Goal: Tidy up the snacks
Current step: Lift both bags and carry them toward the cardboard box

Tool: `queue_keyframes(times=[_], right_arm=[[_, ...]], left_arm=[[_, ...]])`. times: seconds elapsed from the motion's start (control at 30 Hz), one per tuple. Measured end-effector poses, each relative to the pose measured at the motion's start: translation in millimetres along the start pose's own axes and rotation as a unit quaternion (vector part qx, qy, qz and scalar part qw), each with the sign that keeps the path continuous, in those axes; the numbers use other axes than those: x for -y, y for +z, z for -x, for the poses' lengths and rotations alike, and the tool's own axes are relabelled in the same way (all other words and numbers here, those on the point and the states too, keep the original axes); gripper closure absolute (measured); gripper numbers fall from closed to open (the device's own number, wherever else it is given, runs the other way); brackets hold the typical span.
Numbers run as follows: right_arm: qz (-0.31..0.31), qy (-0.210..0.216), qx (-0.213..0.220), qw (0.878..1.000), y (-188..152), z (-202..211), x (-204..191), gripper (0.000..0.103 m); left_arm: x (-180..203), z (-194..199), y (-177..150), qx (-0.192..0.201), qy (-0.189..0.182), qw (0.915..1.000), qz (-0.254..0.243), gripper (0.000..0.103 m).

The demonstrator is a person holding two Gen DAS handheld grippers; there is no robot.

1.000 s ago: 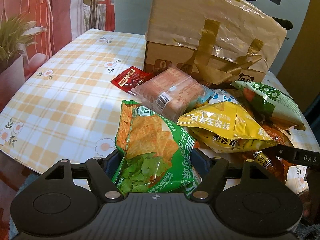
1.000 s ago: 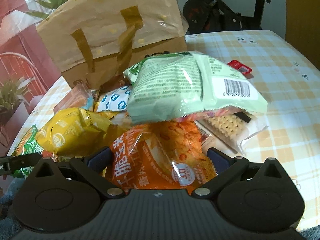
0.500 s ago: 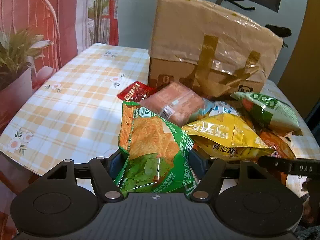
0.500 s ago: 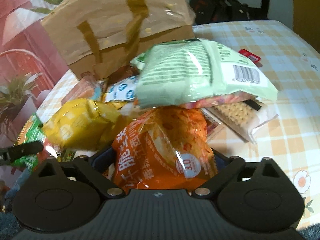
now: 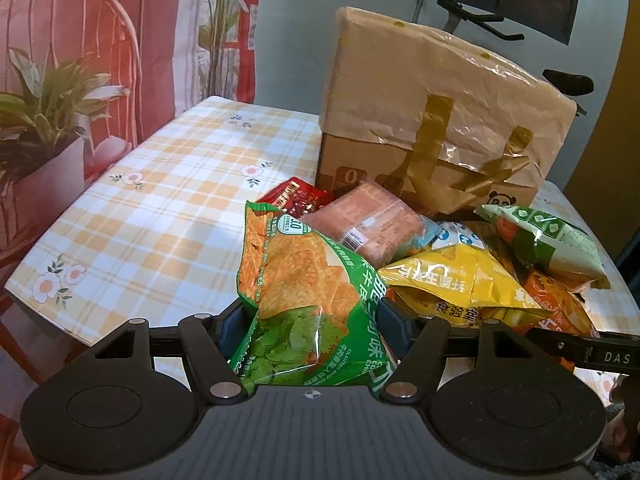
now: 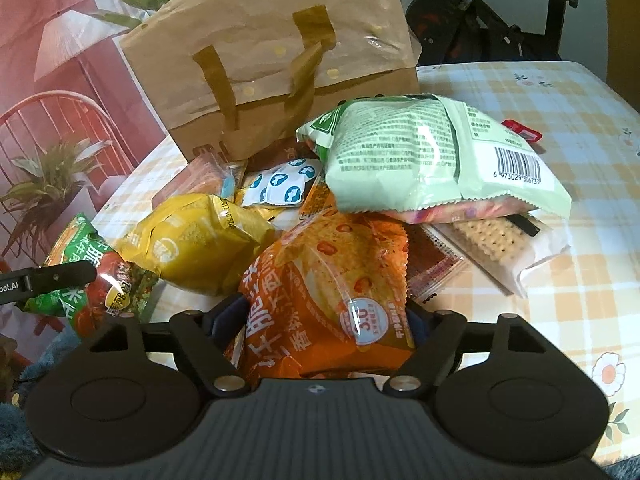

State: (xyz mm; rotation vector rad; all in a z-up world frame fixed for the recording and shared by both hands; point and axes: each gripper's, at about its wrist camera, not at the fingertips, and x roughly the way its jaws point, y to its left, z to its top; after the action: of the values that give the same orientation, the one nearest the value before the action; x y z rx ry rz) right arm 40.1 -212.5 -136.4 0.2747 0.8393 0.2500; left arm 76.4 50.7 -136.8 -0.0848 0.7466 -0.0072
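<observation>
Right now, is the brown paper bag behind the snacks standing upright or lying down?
Upright. The brown paper bag stands on its base on the table in both views, top folded over and handles hanging flat on its front.

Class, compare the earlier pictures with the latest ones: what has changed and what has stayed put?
The right claw has been closing around the orange crinkly snack bag. The left claw keeps the green cracker bag between its fingers. The brown paper carrier bag and the remaining pile are unchanged.

Yellow-checked tablecloth (image 5: 160,216), orange bag (image 6: 320,300)
</observation>
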Motion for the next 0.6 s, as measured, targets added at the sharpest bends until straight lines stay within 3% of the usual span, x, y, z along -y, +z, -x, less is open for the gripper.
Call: queue_keyframes(times=[0.6], right_arm=[[-0.011,-0.007,0.006,1.000,-1.5,4.3,2.3,0.024]], left_arm=[[-5.6,2.3,0.5,0.008,0.011,0.9998,0.017,0.032]])
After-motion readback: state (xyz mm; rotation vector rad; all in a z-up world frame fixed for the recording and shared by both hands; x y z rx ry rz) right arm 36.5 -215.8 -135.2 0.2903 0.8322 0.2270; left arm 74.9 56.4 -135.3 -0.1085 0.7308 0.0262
